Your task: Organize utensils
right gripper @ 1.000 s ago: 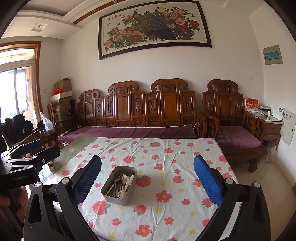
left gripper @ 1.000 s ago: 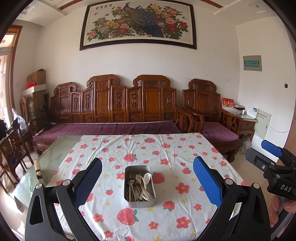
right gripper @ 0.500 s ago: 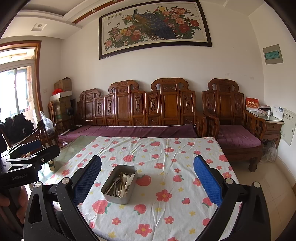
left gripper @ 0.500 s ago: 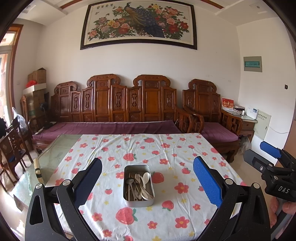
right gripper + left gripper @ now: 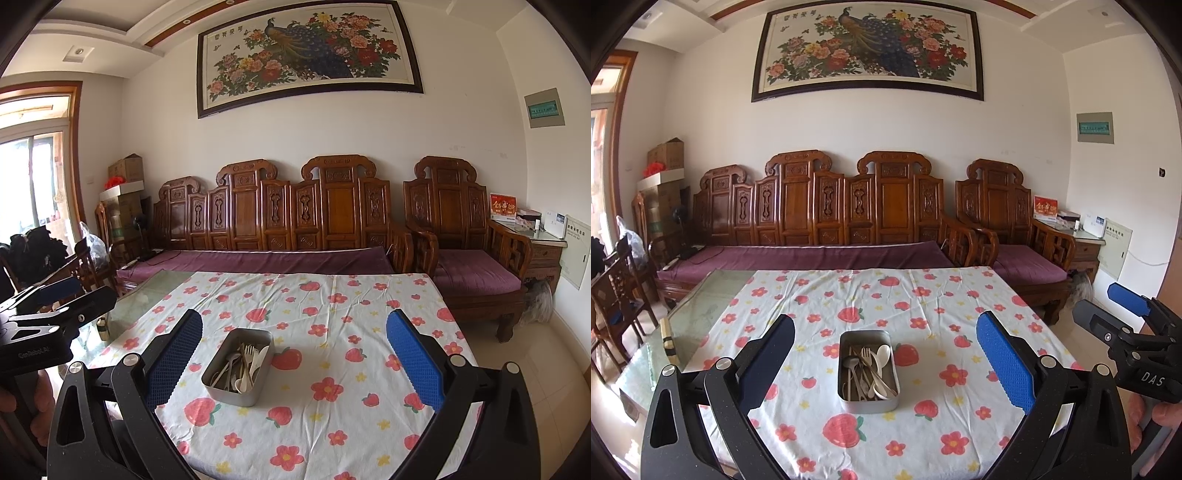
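A rectangular metal tin (image 5: pixel 868 400) stands on the flowered tablecloth (image 5: pixel 923 417), holding several mixed utensils (image 5: pixel 868 369): metal forks and spoons and pale plastic spoons. It also shows in the right wrist view (image 5: pixel 236 393), left of centre. My left gripper (image 5: pixel 884 354) is open and empty, held above the near table edge with the tin between its fingers in view. My right gripper (image 5: pixel 293 354) is open and empty, to the right of the tin. Each gripper shows at the edge of the other's view.
The cloth covers most of a glass-topped table (image 5: pixel 698 314); a small object (image 5: pixel 668 341) lies on the bare glass at the left. A carved wooden sofa (image 5: pixel 827 221) with purple cushions stands behind the table. Chairs (image 5: pixel 617 295) stand at the left.
Both grippers have shifted only slightly; the view has drifted a little. The tin and utensils have not moved.
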Tool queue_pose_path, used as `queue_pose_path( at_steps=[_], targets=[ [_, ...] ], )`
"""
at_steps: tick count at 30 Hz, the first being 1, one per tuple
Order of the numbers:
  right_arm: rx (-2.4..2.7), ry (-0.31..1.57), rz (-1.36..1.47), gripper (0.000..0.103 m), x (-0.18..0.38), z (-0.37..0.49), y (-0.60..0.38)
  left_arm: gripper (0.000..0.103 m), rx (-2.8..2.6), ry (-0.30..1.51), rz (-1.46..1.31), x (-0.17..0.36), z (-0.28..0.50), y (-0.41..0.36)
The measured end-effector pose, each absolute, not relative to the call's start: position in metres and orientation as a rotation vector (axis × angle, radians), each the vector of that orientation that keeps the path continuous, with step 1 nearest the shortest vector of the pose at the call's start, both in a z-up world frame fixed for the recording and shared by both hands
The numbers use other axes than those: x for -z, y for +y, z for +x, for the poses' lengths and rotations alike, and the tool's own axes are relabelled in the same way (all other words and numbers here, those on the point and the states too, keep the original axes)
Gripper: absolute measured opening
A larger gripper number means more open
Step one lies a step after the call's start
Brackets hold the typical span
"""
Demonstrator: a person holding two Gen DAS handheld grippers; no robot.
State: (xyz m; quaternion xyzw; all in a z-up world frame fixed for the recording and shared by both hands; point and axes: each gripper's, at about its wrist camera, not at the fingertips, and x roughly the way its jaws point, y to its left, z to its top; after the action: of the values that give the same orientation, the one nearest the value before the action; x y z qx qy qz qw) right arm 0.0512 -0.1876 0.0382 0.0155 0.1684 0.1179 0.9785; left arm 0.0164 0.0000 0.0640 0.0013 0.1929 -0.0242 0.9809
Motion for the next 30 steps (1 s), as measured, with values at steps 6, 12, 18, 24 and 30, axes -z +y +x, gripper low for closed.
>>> queue_pose_path(
  at_steps=[6, 12, 18, 24, 30],
  targets=[
    [-0.238, 0.340, 0.032, 0.101, -0.038, 0.051, -0.188, 0.095, 0.047, 0.387, 0.003, -0.064, 0.016, 0.000],
    [-0.233, 0.339, 0.032, 0.101, -0.036, 0.051, -0.187, 0.095, 0.042, 0.379, 0.010, -0.066, 0.015, -0.004],
    [-0.227, 0.340, 0.029, 0.101, -0.030, 0.047, -0.184, 0.095, 0.042, 0.380, 0.010, -0.066, 0.015, -0.004],
    [-0.223, 0.341, 0.030, 0.101, -0.027, 0.046, -0.180, 0.095, 0.040, 0.378, 0.010, -0.066, 0.015, -0.003],
    [-0.223, 0.342, 0.031, 0.101, -0.028, 0.046, -0.180, 0.095, 0.043, 0.380, 0.010, -0.065, 0.015, -0.003]
  ],
)
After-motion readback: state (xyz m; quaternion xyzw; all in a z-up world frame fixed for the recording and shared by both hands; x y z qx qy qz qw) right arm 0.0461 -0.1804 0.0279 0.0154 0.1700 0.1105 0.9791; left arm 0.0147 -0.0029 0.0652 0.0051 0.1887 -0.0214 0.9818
